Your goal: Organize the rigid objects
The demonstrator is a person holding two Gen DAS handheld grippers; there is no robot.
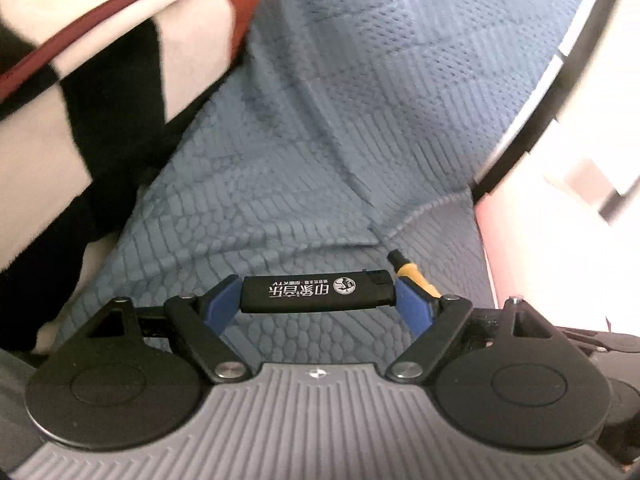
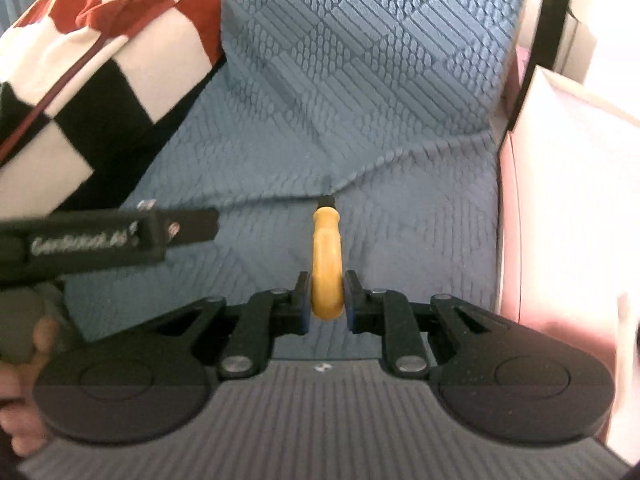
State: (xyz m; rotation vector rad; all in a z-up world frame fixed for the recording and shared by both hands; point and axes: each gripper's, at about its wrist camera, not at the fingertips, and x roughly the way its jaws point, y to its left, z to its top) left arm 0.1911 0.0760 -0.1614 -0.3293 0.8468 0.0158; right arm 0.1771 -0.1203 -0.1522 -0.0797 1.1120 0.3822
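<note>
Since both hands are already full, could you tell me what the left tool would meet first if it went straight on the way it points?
Probably the blue textured cushion. Beyond the black lighter it holds, nothing else shows, though depth is unclear.

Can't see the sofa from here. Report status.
Left gripper clamps black lighter end to end. Right gripper shut on yellow-handled tool. Both over blue cushion; nothing blocking.

Left wrist: angled down, close over the blue textured cover [image 1: 320, 120].
Right wrist: likewise, perhaps steeper.
Shared: cover, checkered fabric [image 2: 80, 80].
</note>
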